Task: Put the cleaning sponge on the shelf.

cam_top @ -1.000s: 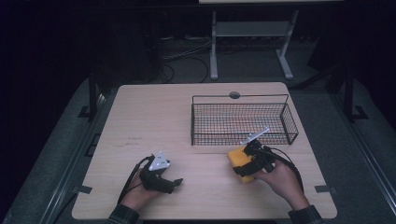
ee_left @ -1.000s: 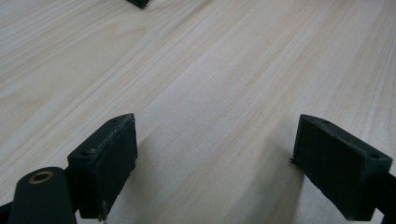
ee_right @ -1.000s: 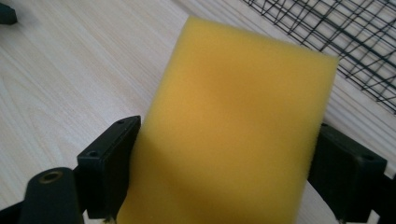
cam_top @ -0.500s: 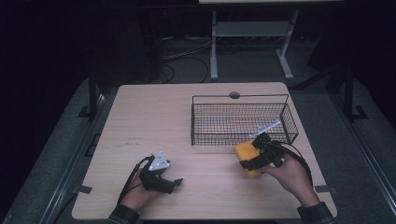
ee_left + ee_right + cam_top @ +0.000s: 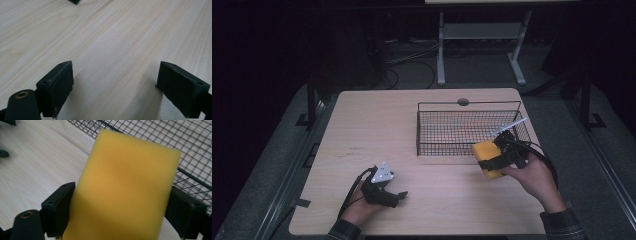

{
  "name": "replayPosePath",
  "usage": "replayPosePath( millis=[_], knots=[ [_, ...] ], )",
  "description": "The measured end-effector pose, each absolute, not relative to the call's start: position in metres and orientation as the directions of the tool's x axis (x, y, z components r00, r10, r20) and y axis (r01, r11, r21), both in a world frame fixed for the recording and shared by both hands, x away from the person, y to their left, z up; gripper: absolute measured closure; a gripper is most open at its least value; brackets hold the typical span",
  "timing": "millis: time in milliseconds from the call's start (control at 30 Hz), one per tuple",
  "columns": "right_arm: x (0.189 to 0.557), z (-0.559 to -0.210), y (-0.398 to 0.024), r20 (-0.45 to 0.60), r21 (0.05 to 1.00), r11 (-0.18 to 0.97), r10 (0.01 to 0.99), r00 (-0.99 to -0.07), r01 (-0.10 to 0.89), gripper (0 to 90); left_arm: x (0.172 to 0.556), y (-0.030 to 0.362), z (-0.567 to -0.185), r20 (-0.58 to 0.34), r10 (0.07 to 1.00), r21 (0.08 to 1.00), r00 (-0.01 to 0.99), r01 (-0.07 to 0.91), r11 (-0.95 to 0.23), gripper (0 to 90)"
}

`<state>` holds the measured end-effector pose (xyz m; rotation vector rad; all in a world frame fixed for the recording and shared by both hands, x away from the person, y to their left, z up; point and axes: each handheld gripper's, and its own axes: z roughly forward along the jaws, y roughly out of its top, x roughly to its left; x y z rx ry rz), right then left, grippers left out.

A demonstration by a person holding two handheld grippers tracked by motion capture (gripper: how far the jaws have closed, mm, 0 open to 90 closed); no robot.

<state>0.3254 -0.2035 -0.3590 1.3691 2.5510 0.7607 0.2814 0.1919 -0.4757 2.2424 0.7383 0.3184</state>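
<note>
We had the yellow sponge [image 5: 487,159] clamped in the right tongs [image 5: 492,162], lifted clear of the worktop [image 5: 377,130] and hanging just in front of the near wall of the black wire basket [image 5: 432,106], not yet over its rim. In the right gripper view the two black pads pressed on the opposite long faces of the sponge [image 5: 125,190], with most of the block standing out beyond them toward the mesh.

We judged the sponge to be very light and soft: open-celled foam that would give under the pads rather than resist them. Its matte, grainy surface looked unlikely to slip, and it seemed in no way fragile, so a drop would have cost nothing. The hold across the narrow thickness, low on the block, looked sound to us; gripping nearer the middle would have kept the free end from sagging or swinging.

The left tongs [image 5: 398,196] lay low by the worktop's near edge, well apart from the basket, their jaws spread wide with only bare wood [image 5: 112,50] between them.

We could read no brand, label or writing on the sponge, the basket or the worktop.
</note>
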Motion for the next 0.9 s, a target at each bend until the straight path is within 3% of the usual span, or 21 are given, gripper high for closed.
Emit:
replayPosePath(
  millis=[900],
  knots=[
    [0.367,-0.343,-0.237,0.08,0.518,0.365,0.88,-0.468,0.774,15.8,0.281,0.192,-0.476,0.003,0.596,0.719,0.803,0.412,-0.56,12.9]
  ],
)
